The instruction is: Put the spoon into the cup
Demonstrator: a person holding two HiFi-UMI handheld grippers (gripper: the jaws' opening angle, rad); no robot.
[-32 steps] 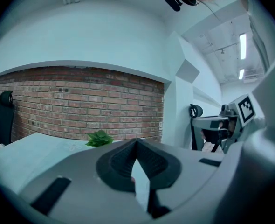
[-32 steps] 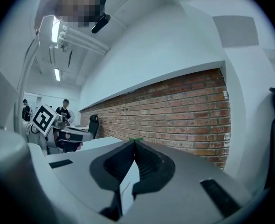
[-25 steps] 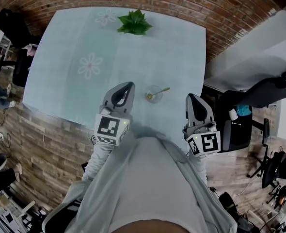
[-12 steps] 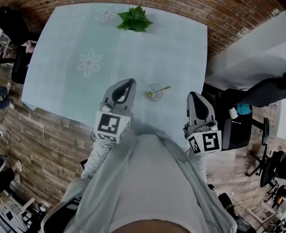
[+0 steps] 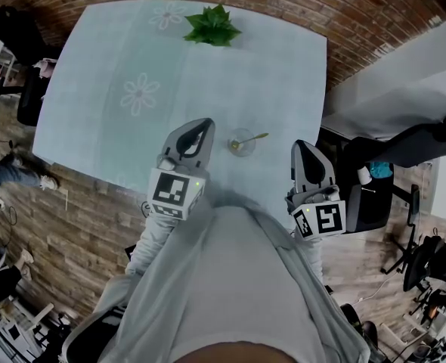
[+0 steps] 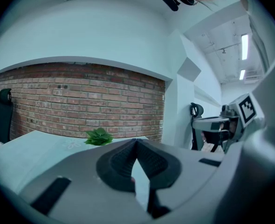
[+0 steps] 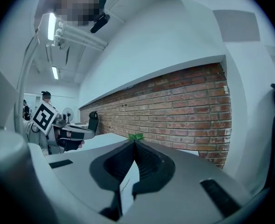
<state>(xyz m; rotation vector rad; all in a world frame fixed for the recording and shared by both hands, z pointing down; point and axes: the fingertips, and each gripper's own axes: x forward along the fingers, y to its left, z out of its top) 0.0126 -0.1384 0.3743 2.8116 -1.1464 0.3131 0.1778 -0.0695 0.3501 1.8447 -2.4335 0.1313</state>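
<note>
In the head view a clear glass cup (image 5: 240, 143) stands near the table's front edge, with a gold spoon (image 5: 250, 138) resting in it, handle leaning out to the right. My left gripper (image 5: 198, 125) is held just left of the cup, jaws shut and empty. My right gripper (image 5: 301, 147) hangs to the right of the cup, past the table's edge, also shut with nothing in it. In the left gripper view the left gripper (image 6: 136, 140) shows its tips meeting. The right gripper (image 7: 134, 141) looks the same in the right gripper view.
The table (image 5: 117, 59) has a pale cloth with flower prints and a green leafy plant (image 5: 212, 26) at its far edge. A brick wall (image 6: 81, 101) lies behind. Office chairs (image 5: 374, 187) stand to the right, another chair (image 5: 15, 36) to the left.
The left gripper has crept slightly forward along the table beside the cup. The right gripper, cup and spoon have kept their places.
</note>
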